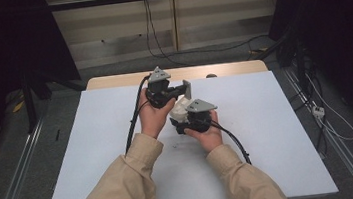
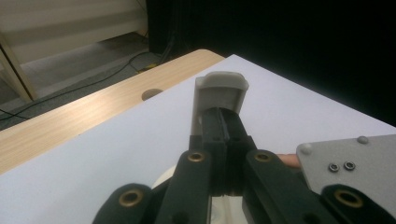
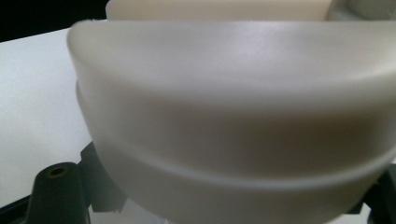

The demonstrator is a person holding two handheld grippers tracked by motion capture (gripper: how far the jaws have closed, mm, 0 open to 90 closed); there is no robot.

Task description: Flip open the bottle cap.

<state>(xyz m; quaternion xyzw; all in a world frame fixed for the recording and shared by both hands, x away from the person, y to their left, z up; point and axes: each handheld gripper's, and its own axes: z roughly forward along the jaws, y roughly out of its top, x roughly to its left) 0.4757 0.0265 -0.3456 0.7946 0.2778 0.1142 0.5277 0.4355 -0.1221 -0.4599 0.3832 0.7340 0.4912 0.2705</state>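
Observation:
Above the middle of the white mat (image 1: 269,134), a cream-white rounded part (image 1: 180,110) is held between both grippers. In the right gripper view its curved wall (image 3: 233,107) sits very close, with the black fingers (image 3: 56,186) pressed against either side at the bottom corners. My right gripper (image 1: 183,116) is shut on this part from the near side. A flat grey-white tab (image 1: 187,89) with a rounded end (image 2: 221,88) stands up from it. My left gripper (image 1: 182,89) (image 2: 224,123) is shut on the tab, jaws pressed together. How tab and part join is hidden.
Beyond the mat lies the bare wooden table strip (image 2: 93,116) with a round hole (image 2: 152,94). The right gripper's grey plate (image 2: 348,163) lies close to the left jaws. Cables (image 1: 158,41) run across the floor behind, and metal rails (image 1: 341,151) flank the table.

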